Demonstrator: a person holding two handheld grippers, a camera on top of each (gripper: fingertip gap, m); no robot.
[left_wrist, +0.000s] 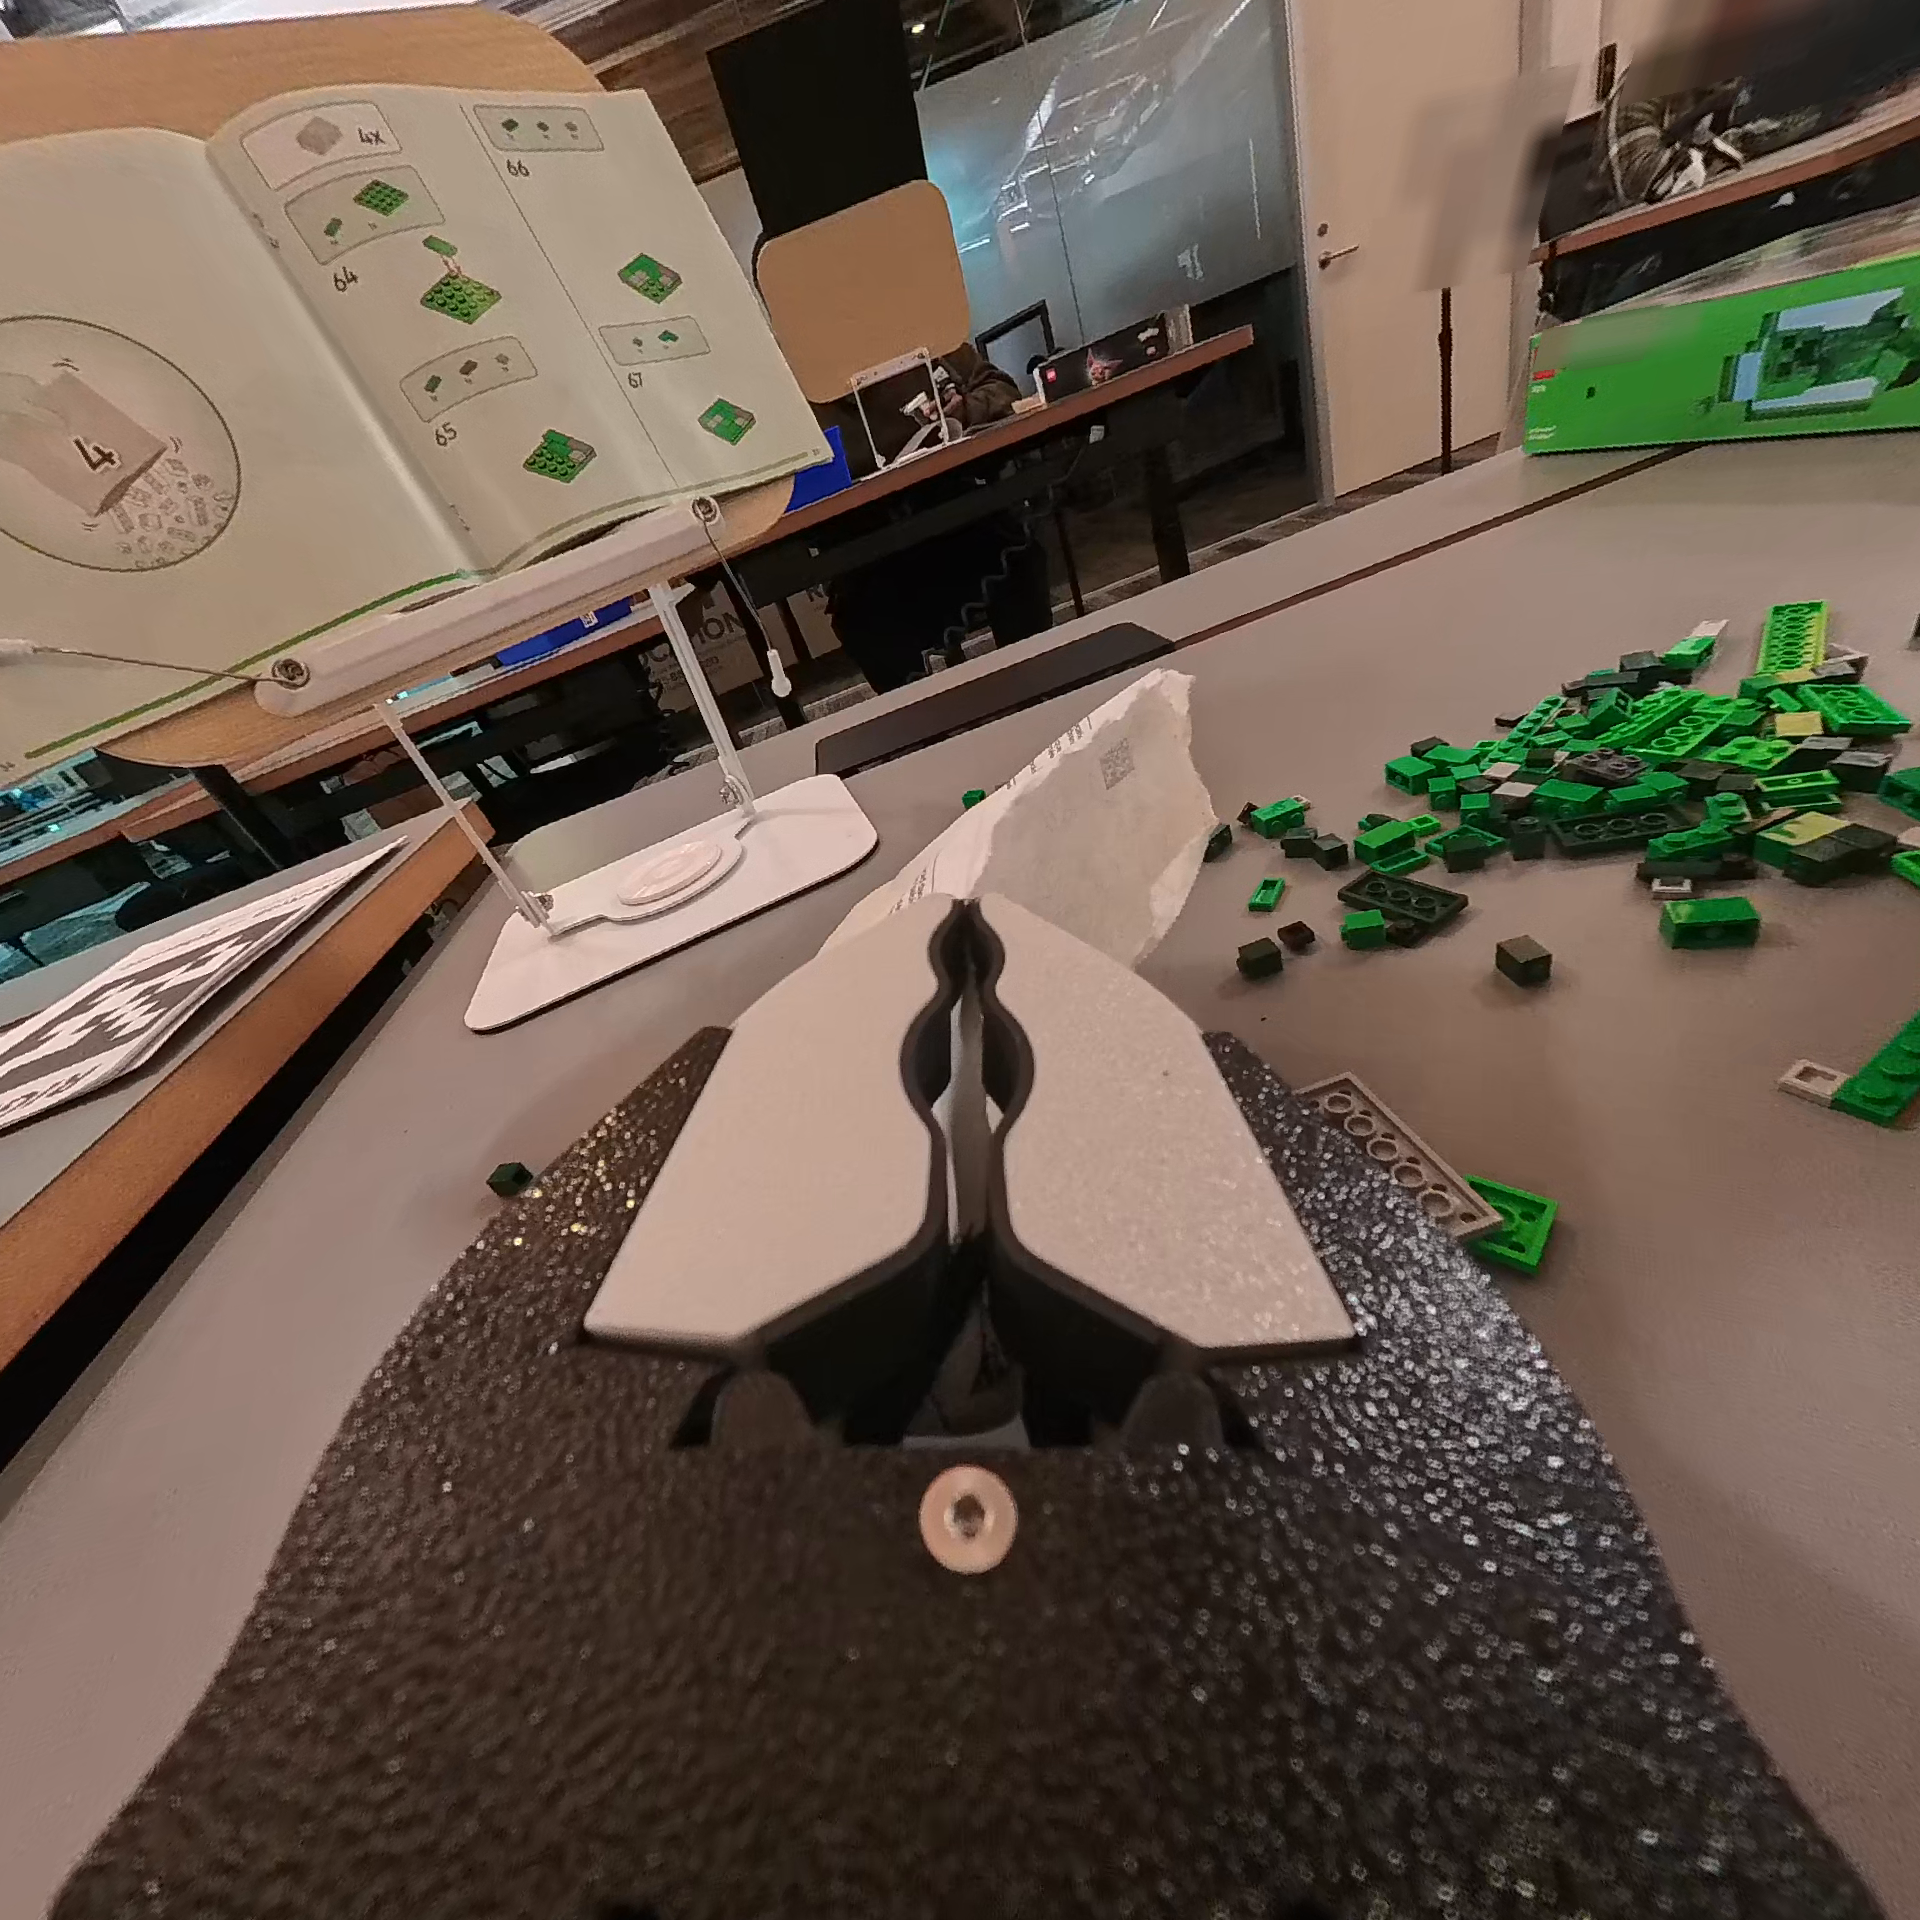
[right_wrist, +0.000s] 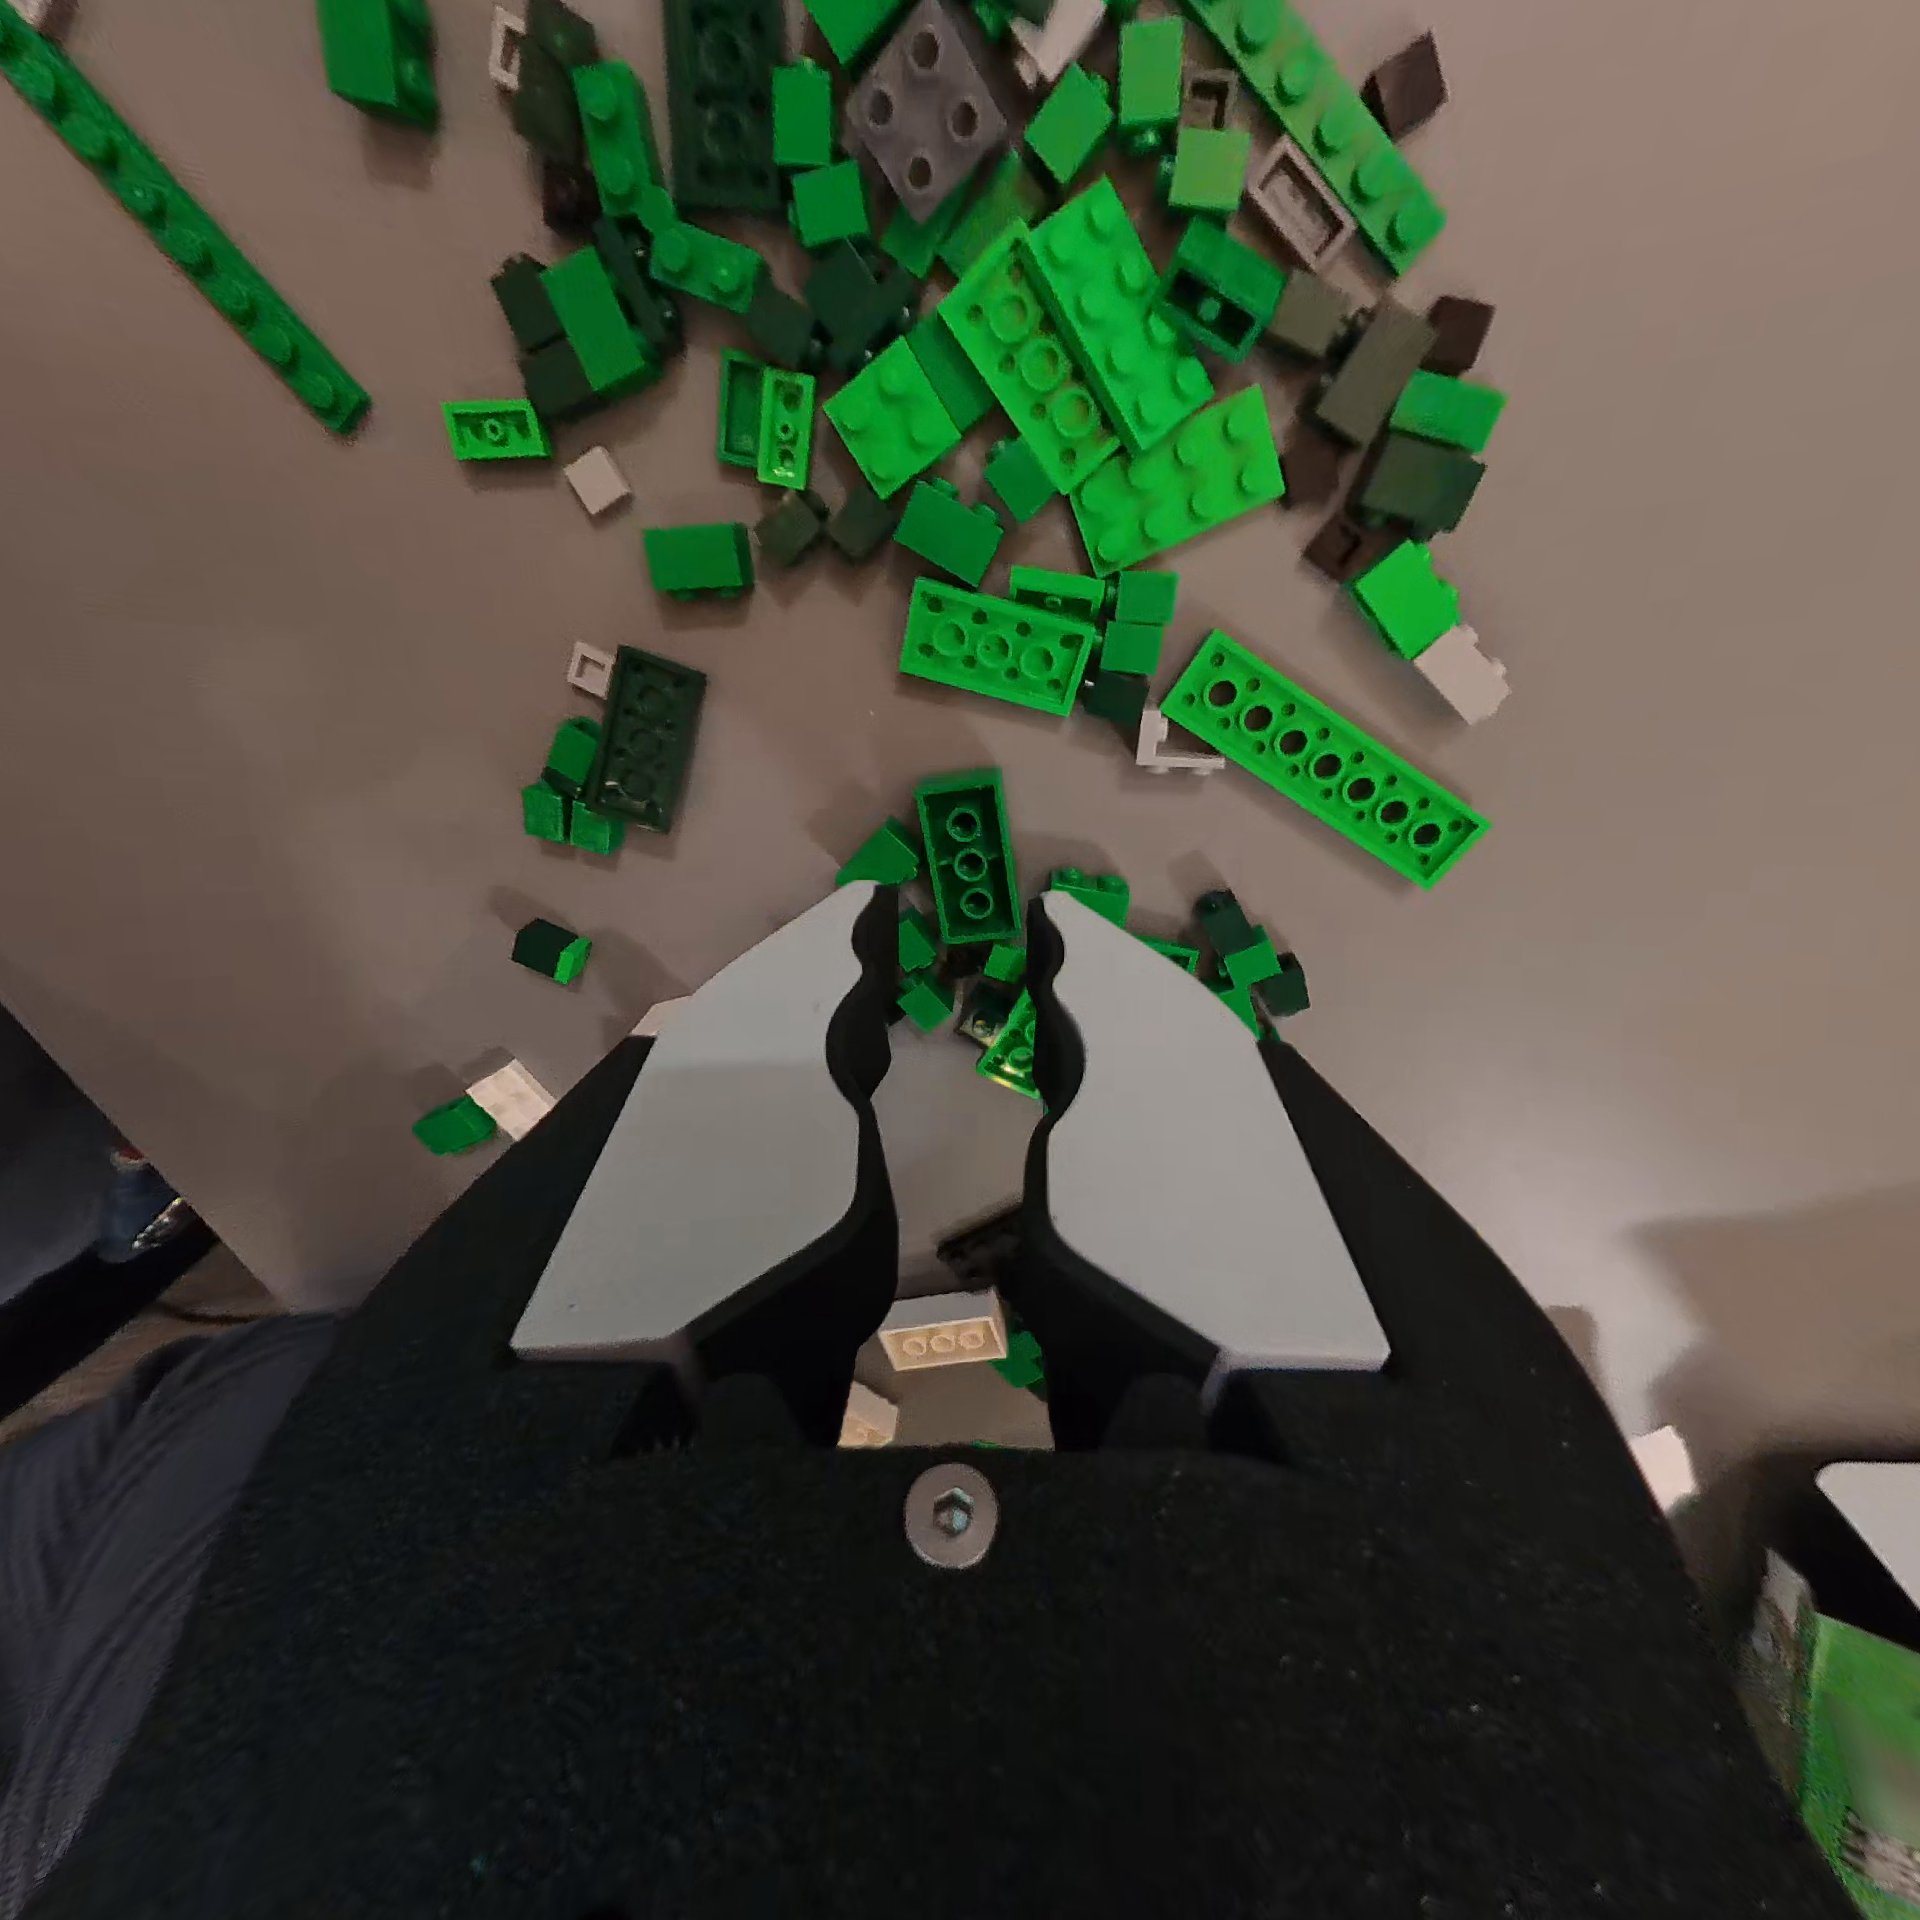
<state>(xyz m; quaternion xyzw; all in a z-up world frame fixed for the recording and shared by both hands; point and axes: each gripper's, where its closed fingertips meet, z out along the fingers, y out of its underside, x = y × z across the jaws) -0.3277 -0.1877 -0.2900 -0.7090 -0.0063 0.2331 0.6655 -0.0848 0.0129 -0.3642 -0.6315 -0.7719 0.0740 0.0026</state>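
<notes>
My left gripper (left_wrist: 966, 920) is shut on a torn white paper bag (left_wrist: 1091, 821), which sticks out past the fingertips above the grey table (left_wrist: 1558, 1455). To its right lies a pile of green, dark green and grey bricks (left_wrist: 1662, 790). My right gripper (right_wrist: 961, 899) is open and empty, pointing down over the same brick pile (right_wrist: 1039, 343). An upturned green 2x4 plate-like brick (right_wrist: 966, 857) lies between its fingertips, with several small green bricks (right_wrist: 997, 997) under the jaws. A long bright green plate (right_wrist: 1325, 758) lies to the right.
An open instruction booklet (left_wrist: 416, 312) sits on a white stand (left_wrist: 665, 894) at the left. A green box (left_wrist: 1725, 364) stands at the far right of the table. A black-and-white patterned sheet (left_wrist: 156, 997) lies on the neighbouring table. A long green strip (right_wrist: 177, 229) lies at the left. Spacing between my two grippers at the tips: around 30 centimetres.
</notes>
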